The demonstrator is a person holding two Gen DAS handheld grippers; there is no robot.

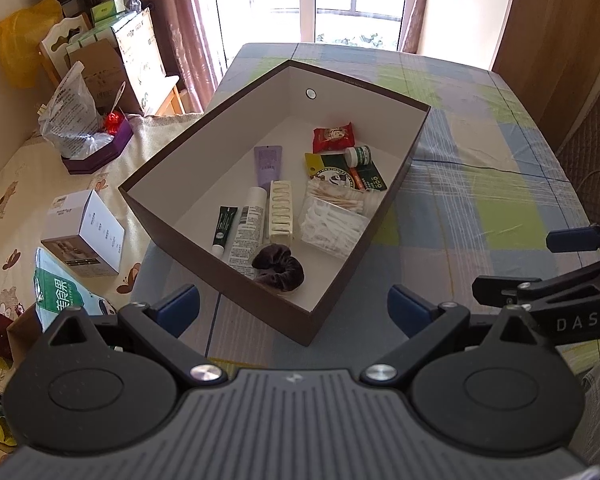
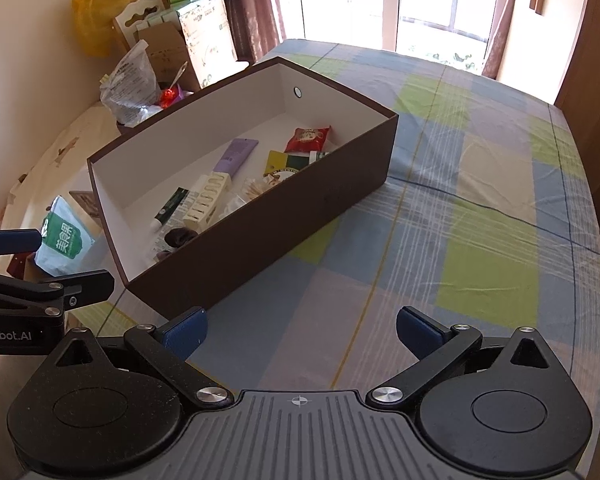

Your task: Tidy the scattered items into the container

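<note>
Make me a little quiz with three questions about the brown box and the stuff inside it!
1. True or false: the dark scrunchie lies outside the brown box.
2. Which colour is the snack packet inside the box? A green, B red, C blue.
3. Fill in: both the left gripper and right gripper are ____ and hold nothing.

Key: 1 false, it lies inside. 2 B. 3 open.
</note>
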